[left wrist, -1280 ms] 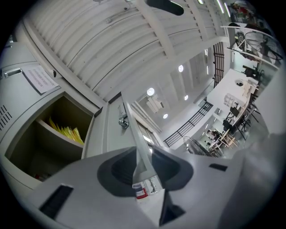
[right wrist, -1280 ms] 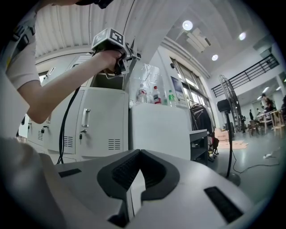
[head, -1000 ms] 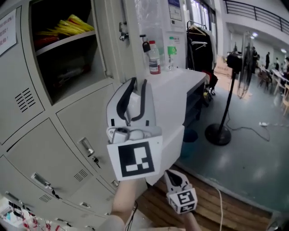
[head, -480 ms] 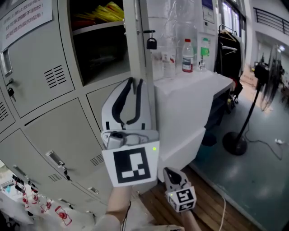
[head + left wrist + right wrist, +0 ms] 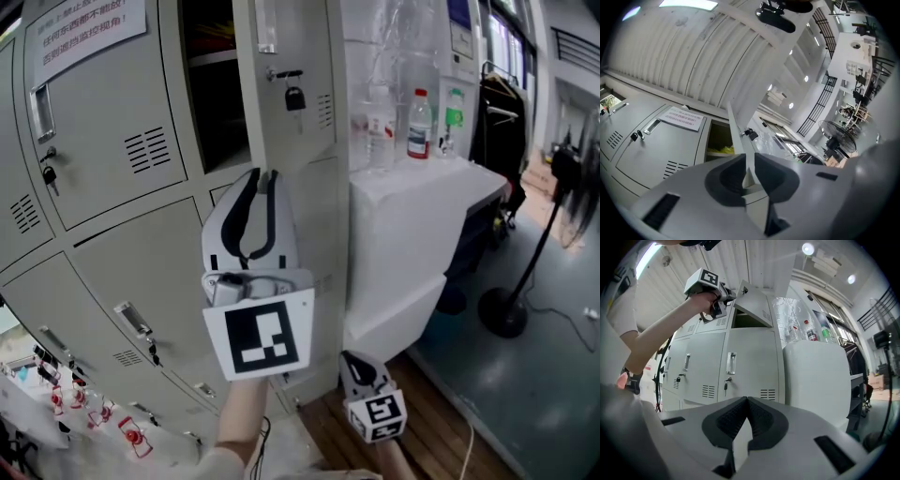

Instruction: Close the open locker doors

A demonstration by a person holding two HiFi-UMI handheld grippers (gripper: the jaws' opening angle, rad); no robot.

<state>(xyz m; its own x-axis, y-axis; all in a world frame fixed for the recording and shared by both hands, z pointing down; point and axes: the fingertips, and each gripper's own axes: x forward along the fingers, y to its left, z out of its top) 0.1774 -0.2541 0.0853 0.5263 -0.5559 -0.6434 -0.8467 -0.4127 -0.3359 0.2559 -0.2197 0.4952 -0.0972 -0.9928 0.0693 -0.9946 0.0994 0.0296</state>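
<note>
1. The open locker door (image 5: 298, 56) stands in the upper middle of the head view. It is swung out from its dark compartment, with a padlock (image 5: 294, 97) hanging on its face.
2. My left hand-held gripper (image 5: 262, 174) reaches up to the door's lower corner at the centre of the frame. In the left gripper view the door's thin edge (image 5: 737, 129) runs down between the jaws. They have just been closing and now pinch that edge, with the pads against both faces as far as I can see.
3. In the upper left of the right gripper view I see the same hold from the side. The left hand-held gripper (image 5: 712, 291) meets the edge of the locker door (image 5: 752, 305), which angles out from the cabinet.
4. My right hand-held gripper (image 5: 360, 360) sits low at the bottom middle of the head view. Its own view shows the jaws (image 5: 747, 401) pressed together with nothing between them, facing the closed lower lockers.
5. Inside the open compartment, yellow items (image 5: 723, 151) lie on a shelf.
6. At the upper left of the head view, a closed neighbouring door carries a paper notice (image 5: 84, 37).
7. Just right of the lockers stands a white bench (image 5: 441, 187). On it are a red-capped bottle (image 5: 419, 125) and a green-labelled bottle (image 5: 454, 117).
8. At the right edge of the head view, a fan stand (image 5: 511, 314) rests on the floor.
</note>
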